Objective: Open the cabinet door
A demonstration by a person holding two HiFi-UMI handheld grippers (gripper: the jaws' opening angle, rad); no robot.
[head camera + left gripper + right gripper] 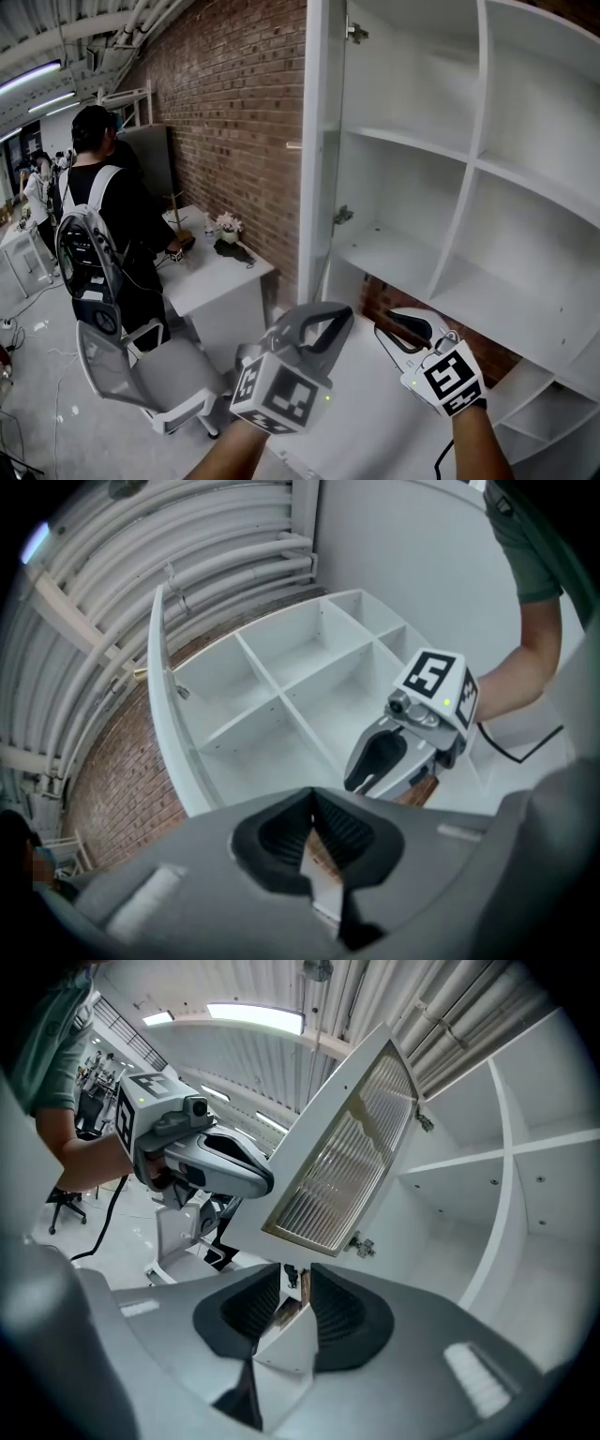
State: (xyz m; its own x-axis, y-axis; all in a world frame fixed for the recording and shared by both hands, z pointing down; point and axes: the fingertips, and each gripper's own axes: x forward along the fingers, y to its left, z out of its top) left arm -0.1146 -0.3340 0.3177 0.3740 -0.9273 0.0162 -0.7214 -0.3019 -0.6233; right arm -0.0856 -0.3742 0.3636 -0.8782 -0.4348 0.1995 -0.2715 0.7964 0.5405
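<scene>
Below the shelves (403,141), left claw (314,834) clamps the white door edge (286,1349); right claw (292,1302) likewise.

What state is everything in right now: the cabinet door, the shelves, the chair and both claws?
Upper cabinet door: swung wide open.
Shelves: nothing on them.
Left claw: shut on the white lower panel.
Right claw: shut on a corner of the same panel.
Office chair: unoccupied.

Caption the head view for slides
Left gripper and right gripper pinch a white panel below an open white cabinet with empty shelves, against red brick wall.
</scene>
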